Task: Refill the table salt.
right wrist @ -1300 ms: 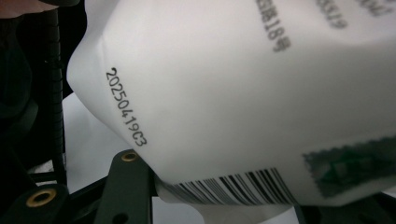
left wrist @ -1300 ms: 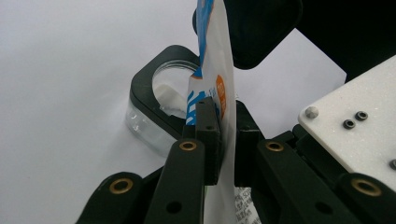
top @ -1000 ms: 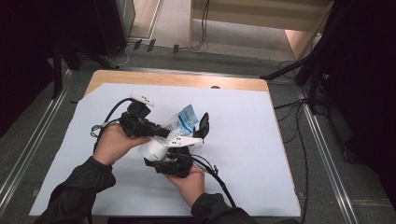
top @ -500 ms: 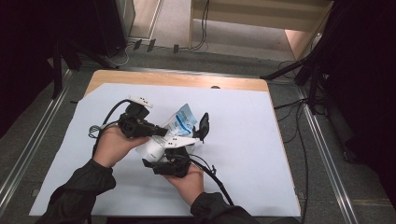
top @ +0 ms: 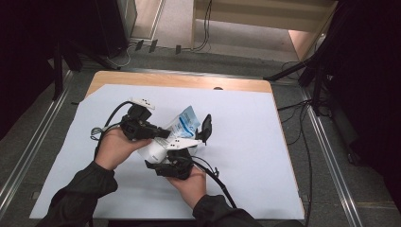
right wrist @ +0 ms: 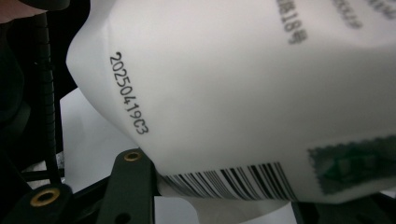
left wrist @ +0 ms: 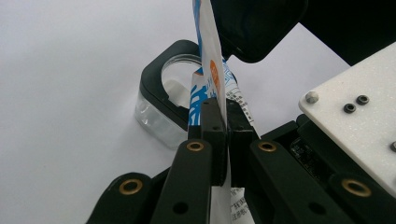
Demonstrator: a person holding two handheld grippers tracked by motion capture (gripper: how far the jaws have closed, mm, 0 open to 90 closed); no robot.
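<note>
**Both hand-held grippers on 1 pouch over the bench**

High view: 2 hands are meeting at the middle of the bench (top: 246,142), which is covered by a white sheet. The left hand-held gripper (top: 163,134) is pointing right, its tips sitting on the blue-and-white pouch (top: 185,122). The right hand-held gripper (top: 191,142) is coming up from below, its white top plate lying across the pouch's lower white end. The pouch is hanging above the bench between the 2 tools. 1 black jaw is sticking up just right of the pouch.

Left gripper view: the left hand-held gripper (left wrist: 223,122) is clenched flat on the thin edge of the pouch (left wrist: 211,60), pads pressing both faces. The pouch is standing edge-on, upright. Behind it a clear round container with a black rim (left wrist: 164,100) is sitting on the white sheet.

Right gripper view: the pouch's white back (right wrist: 243,93), with printed date code and barcode, is bulging right over the right hand-held gripper (right wrist: 224,200). 1 black jaw is touching its underside at lower left; the other is hidden, so cannot tell if it is grasping.
</note>
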